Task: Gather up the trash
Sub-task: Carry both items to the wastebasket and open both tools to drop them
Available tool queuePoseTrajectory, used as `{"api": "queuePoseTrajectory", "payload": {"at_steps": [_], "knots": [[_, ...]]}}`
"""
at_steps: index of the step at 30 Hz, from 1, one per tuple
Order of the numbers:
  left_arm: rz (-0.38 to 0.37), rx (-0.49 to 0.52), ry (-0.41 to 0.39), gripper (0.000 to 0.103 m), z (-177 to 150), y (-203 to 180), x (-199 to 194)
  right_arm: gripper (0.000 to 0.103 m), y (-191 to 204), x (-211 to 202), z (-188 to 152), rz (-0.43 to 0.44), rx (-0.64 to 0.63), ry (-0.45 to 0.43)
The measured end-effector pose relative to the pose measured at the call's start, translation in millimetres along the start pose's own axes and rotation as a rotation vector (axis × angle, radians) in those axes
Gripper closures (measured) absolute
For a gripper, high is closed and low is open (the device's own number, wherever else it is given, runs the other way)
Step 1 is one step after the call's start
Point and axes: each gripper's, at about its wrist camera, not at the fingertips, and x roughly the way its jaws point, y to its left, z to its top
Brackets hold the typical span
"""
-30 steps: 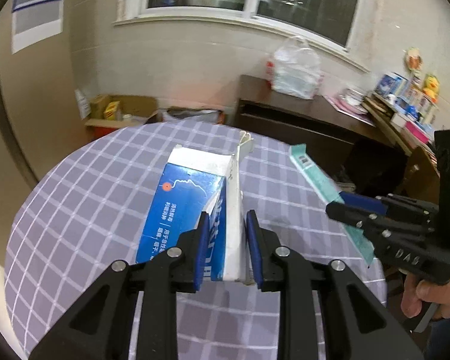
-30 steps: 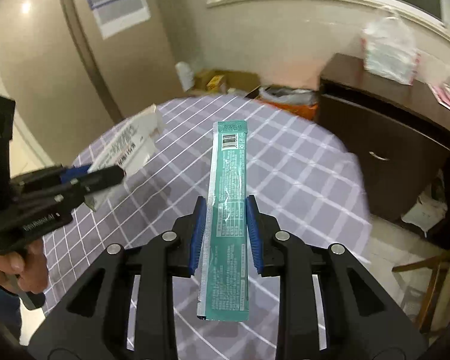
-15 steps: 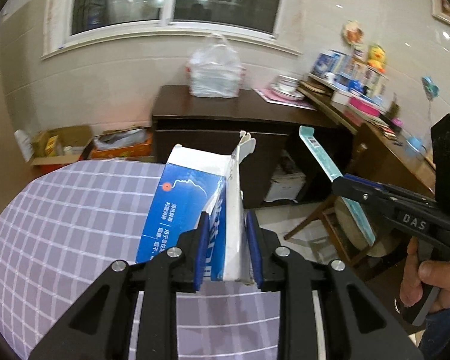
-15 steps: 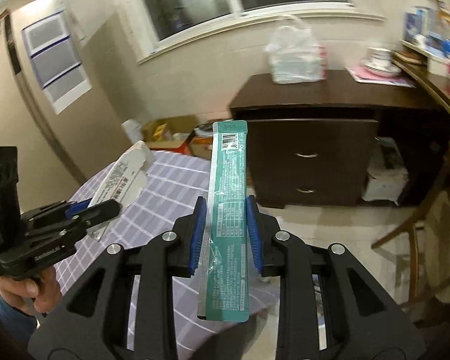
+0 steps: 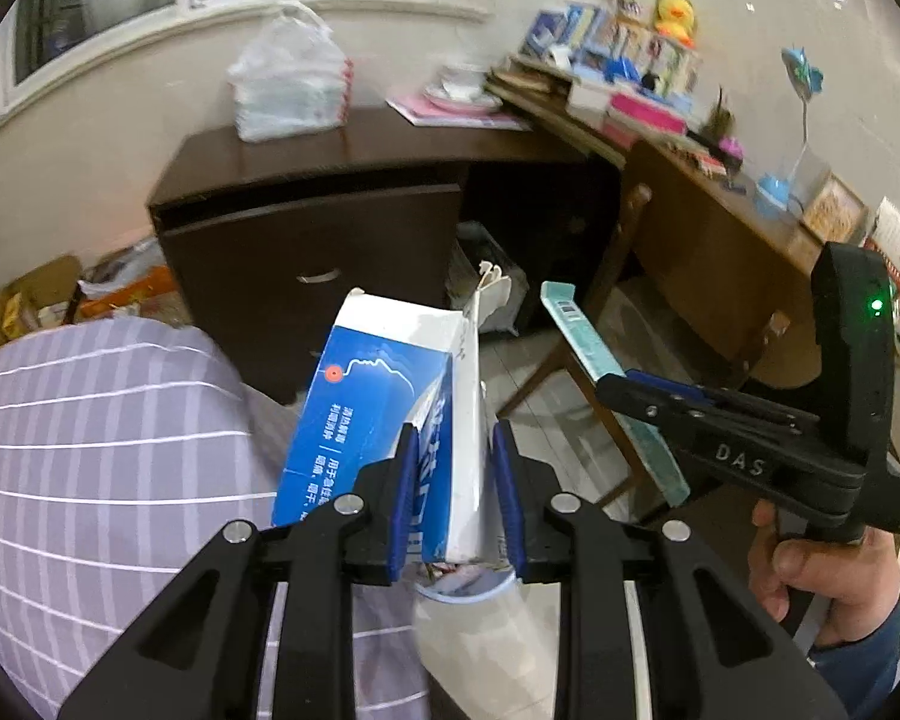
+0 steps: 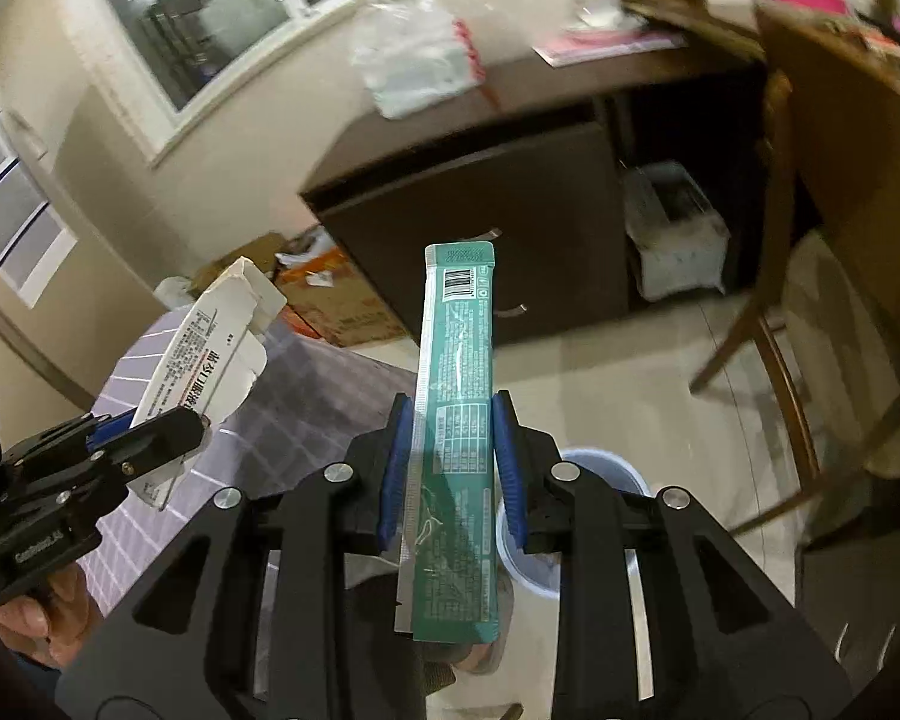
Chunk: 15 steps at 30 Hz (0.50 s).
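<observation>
My left gripper (image 5: 453, 468) is shut on a blue and white cardboard box (image 5: 384, 408), held in the air past the table edge. The box also shows in the right wrist view (image 6: 204, 354). My right gripper (image 6: 450, 450) is shut on a long teal wrapper (image 6: 456, 360), which also shows in the left wrist view (image 5: 594, 354). A pale blue trash bin (image 6: 600, 468) stands on the floor below both grippers. In the left wrist view only its rim (image 5: 468, 591) shows under the box.
A round table with a purple checked cloth (image 5: 90, 450) is at the left. A dark wooden cabinet (image 5: 330, 228) stands ahead with a plastic bag (image 5: 288, 90) on top. A wooden chair (image 6: 774, 312) and a cluttered desk (image 5: 720, 192) are at the right.
Both grippers have swung right, off the table and over the floor, with the box and the wrapper still held. The trash bin has come into view below them.
</observation>
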Motion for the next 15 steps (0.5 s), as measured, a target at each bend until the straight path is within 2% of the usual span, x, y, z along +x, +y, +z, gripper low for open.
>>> {"api": "queuePoseTrajectory", "payload": {"at_steps": [11,12,13,14,15], "knots": [[-0.043,0.006,0.177,0.078,-3.1,-31.8,85.5,0.074,-59.3,49.4,-22.2,-0.019,0.138,0.106],[-0.045,0.009,0.199,0.077,-3.8,-33.4,93.8,0.070,-64.6,54.9,-23.4,-0.022,0.153,0.114],[-0.047,0.008,0.214,0.076,-3.8,-33.6,99.7,0.061,-68.6,59.0,-24.7,-0.022,0.168,0.122],[-0.047,0.006,0.229,0.073,-3.6,-34.0,105.2,0.041,-74.4,63.5,-26.1,-0.026,0.190,0.130],[-0.046,0.005,0.244,0.062,-3.7,-34.3,110.7,0.038,-80.0,67.0,-27.8,-0.034,0.211,0.132]]}}
